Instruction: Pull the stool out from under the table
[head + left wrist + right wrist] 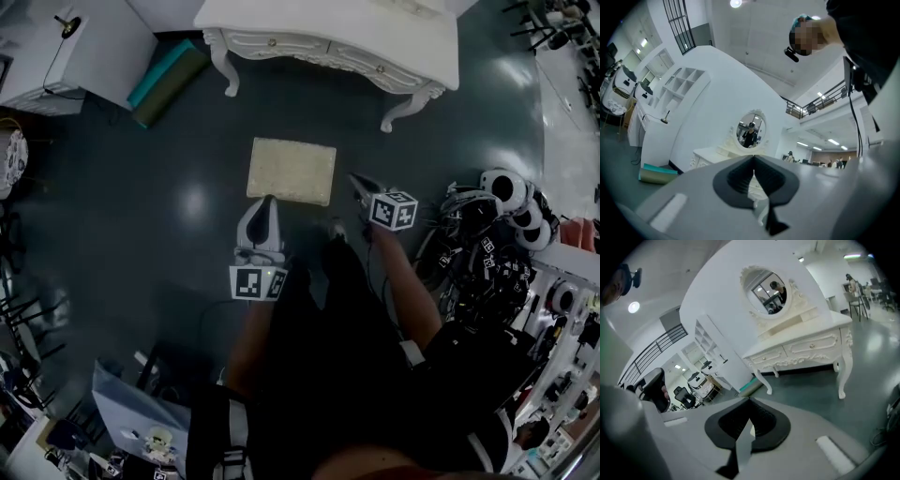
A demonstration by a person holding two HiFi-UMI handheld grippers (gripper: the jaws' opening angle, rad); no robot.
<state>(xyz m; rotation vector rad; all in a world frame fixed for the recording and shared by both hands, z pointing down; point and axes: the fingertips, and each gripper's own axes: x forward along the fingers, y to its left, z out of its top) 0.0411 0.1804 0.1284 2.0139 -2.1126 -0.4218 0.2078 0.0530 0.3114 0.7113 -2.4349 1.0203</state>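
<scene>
Now left gripper (753,161) and right gripper (749,405) jaws are clenched, holding nothing.

- White dressing table (328,42): cut off by the head view's top edge; only two curved front legs show.
- Stool (292,170): only its cushioned top shows; the legs are hidden beneath it.
- Left gripper (267,202): whether its tip touches the stool's near edge cannot be told from above.
- Dark gear heap (487,253) at the right: too tangled to name.
- In the left gripper view, that gripper's own body covers the table's lower part.
</scene>
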